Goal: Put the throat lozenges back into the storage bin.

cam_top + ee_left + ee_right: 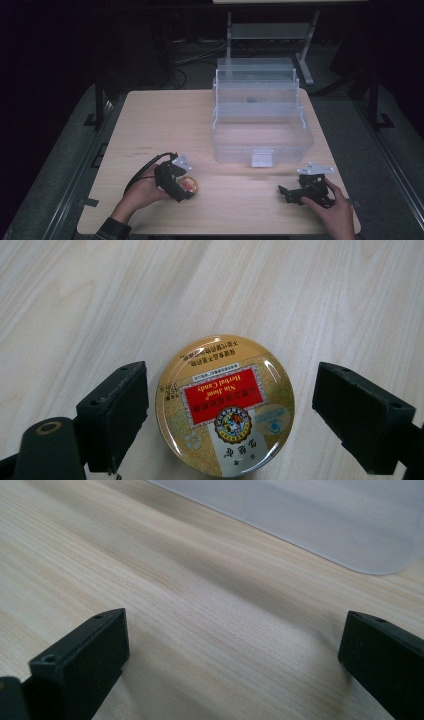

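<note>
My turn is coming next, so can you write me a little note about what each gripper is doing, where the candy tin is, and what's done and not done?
Left gripper: open, jaws on either side of the round candy tin, with a gap on each side.
Right gripper: open, holding nothing, low over bare table near the front right corner.
Candy tin: flat on the table, lid up, near the front left.
Clear plastic box: open, trays stepped back, at the middle far side.
Done: left jaws lined up around the tin.
Left: close on the tin, lift it, probably put it in the box.
</note>
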The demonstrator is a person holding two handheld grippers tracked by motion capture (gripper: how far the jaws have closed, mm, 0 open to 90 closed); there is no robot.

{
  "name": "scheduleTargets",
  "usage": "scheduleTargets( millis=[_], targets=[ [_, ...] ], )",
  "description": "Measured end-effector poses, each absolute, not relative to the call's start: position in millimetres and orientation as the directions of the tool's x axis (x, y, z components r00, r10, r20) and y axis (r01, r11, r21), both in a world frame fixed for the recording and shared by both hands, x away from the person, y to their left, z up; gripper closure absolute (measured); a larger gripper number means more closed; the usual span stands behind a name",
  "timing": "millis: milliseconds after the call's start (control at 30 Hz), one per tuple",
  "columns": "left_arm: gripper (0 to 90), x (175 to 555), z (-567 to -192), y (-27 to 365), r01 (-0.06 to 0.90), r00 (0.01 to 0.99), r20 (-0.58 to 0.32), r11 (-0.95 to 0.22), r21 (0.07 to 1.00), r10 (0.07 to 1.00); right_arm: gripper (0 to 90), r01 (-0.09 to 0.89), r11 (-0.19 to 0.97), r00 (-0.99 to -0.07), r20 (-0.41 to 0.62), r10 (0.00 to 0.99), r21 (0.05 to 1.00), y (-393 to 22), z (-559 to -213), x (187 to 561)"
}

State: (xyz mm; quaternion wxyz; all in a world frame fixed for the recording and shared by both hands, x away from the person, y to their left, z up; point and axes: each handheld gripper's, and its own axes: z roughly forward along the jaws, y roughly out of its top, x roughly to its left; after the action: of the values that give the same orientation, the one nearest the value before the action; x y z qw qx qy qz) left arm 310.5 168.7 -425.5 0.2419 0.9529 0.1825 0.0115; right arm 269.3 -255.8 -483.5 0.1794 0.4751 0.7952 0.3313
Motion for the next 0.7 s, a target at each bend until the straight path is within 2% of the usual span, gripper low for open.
scheduleTargets(
  millis=[700],
  targets=[
    [14.0,313.0,-437.7,158.5,0.33,0.939,-0.044,-0.855,0.399,0.342,0.0,0.637,0.329,-0.484,0.03,0.875,0.697,-255.8,-483.5,269.3]
  ],
)
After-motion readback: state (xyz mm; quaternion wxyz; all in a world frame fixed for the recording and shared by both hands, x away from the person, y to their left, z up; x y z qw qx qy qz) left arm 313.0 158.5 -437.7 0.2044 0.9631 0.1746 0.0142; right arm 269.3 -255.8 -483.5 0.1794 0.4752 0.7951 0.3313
